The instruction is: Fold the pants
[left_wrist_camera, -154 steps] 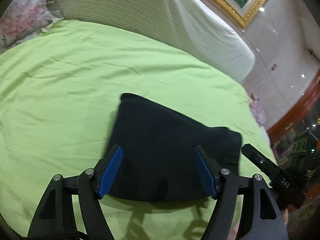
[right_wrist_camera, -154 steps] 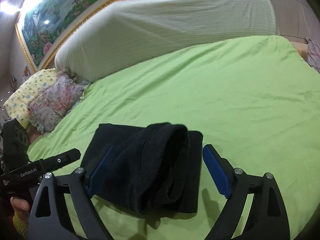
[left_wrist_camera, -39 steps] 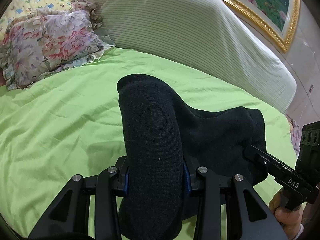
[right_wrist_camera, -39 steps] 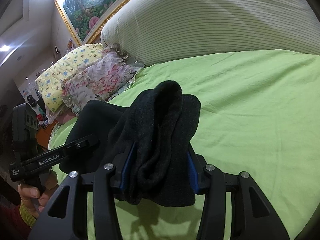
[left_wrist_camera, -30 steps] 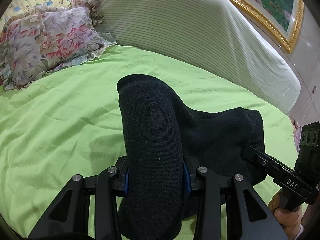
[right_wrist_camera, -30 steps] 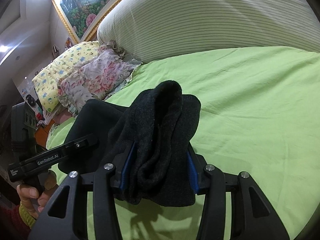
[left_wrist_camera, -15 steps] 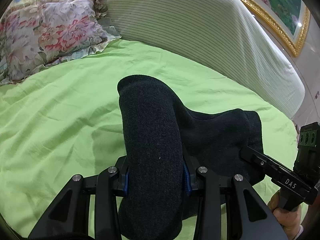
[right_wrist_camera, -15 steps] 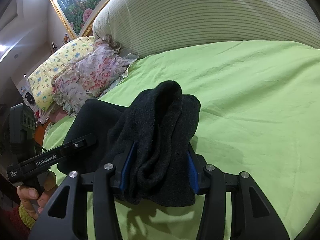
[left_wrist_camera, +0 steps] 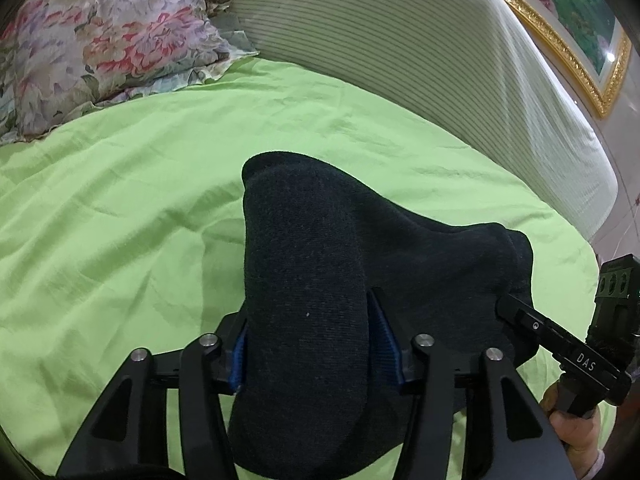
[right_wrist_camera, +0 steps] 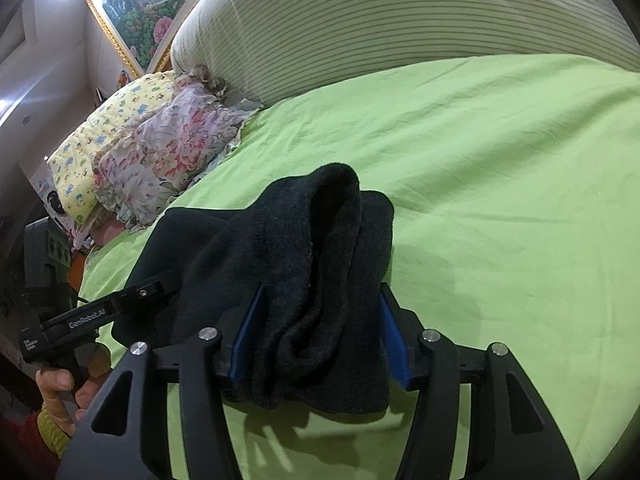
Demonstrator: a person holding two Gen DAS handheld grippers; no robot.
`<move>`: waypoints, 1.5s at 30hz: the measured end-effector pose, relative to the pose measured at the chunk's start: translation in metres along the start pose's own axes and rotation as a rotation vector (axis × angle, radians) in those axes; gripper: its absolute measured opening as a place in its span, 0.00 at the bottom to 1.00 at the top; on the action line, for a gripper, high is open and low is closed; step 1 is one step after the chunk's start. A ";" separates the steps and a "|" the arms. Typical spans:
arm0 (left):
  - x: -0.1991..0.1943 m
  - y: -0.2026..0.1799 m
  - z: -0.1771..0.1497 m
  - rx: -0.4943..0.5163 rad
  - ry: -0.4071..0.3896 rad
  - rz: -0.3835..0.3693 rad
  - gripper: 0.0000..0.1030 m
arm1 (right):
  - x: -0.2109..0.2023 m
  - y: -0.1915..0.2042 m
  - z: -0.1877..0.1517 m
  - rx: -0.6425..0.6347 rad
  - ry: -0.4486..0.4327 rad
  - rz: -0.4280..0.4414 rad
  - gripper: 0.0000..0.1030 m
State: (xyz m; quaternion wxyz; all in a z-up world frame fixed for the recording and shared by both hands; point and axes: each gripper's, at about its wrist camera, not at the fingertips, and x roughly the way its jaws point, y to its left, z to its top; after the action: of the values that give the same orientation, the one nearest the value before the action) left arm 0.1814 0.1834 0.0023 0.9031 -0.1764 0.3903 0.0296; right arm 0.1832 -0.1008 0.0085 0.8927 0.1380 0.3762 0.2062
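pants [left_wrist_camera: 312,280]: folded bundle, one end in each gripper so it stays flat over the green sheet [left_wrist_camera: 120,220]
left gripper [left_wrist_camera: 316,344]: jaws opening, fabric between (letting go, I guess)
right gripper [right_wrist_camera: 320,336]: same; opening around the cloth

Black pants [right_wrist_camera: 320,280] between opening claw [right_wrist_camera: 318,340]

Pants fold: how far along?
Done: the black pants are already a compact folded bundle. In hand: the left gripper and right gripper each have an end between their blue pads, jaws opening, just above the green sheet. Left: let go, pull clear, check it lies flat.
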 end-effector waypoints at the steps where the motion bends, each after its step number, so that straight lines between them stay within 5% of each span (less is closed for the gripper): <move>1: 0.001 0.001 -0.001 0.003 0.002 -0.001 0.58 | 0.000 -0.002 -0.001 0.001 -0.003 -0.001 0.58; 10: -0.001 0.013 -0.008 -0.026 0.001 -0.030 0.72 | -0.011 -0.021 -0.011 0.032 -0.053 -0.011 0.73; 17: -0.011 0.015 -0.015 -0.014 -0.014 -0.012 0.76 | -0.023 -0.014 -0.016 -0.006 -0.102 -0.090 0.75; 25: -0.034 0.004 -0.031 0.031 -0.070 0.055 0.80 | -0.043 -0.005 -0.029 0.000 -0.171 -0.084 0.76; 45: -0.066 -0.016 -0.080 0.091 -0.089 0.172 0.85 | -0.063 0.064 -0.077 -0.249 -0.216 -0.139 0.90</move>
State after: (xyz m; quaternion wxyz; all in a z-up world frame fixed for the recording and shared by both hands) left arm 0.0829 0.1465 0.0033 0.9208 -0.0997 0.3644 0.0970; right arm 0.0705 -0.0680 0.0211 0.9503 0.0214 0.2581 0.1729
